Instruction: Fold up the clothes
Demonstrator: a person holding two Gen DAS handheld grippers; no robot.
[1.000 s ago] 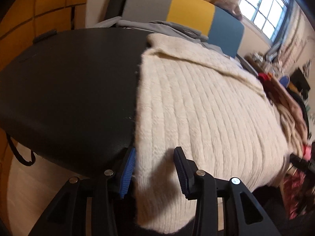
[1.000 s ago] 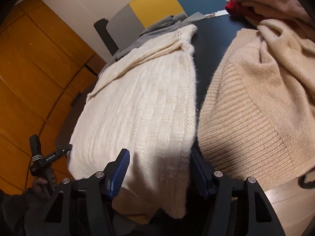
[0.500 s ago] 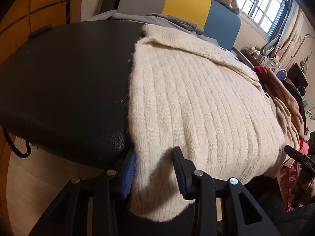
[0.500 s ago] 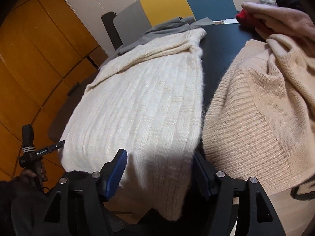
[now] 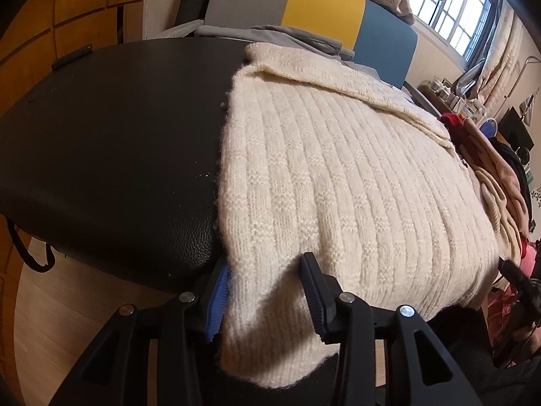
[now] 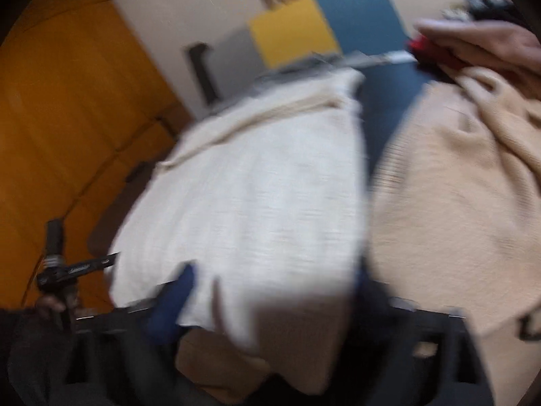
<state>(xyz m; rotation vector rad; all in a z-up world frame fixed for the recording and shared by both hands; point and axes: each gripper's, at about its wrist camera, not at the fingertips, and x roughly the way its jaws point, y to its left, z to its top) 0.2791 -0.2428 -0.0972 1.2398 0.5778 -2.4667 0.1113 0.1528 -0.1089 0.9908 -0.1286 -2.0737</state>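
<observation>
A cream ribbed sweater (image 5: 338, 176) lies flat on the black table (image 5: 118, 142), its near hem hanging over the front edge. My left gripper (image 5: 265, 297) straddles the hem's left corner. Its jaws are opening, with the knit between them and the pads not pinching it. In the blurred right wrist view, the sweater (image 6: 253, 196) has its right hem corner between the wide jaws of my right gripper (image 6: 267, 297), which are opening and stand clear of the cloth. The left gripper (image 6: 67, 267) shows there too, in a hand.
A beige knit sweater (image 6: 439, 186) lies bunched just right of the cream one, with more clothes (image 5: 500, 182) piled past it. A grey garment (image 5: 287, 34) lies at the table's far edge before a grey, yellow and blue chair back (image 5: 321, 13). Bare black tabletop spreads to the left.
The right gripper's jaws have spread wide off the sweater's corner, and its view has rolled and blurred. The left gripper has kept its place, its jaws a little wider.
</observation>
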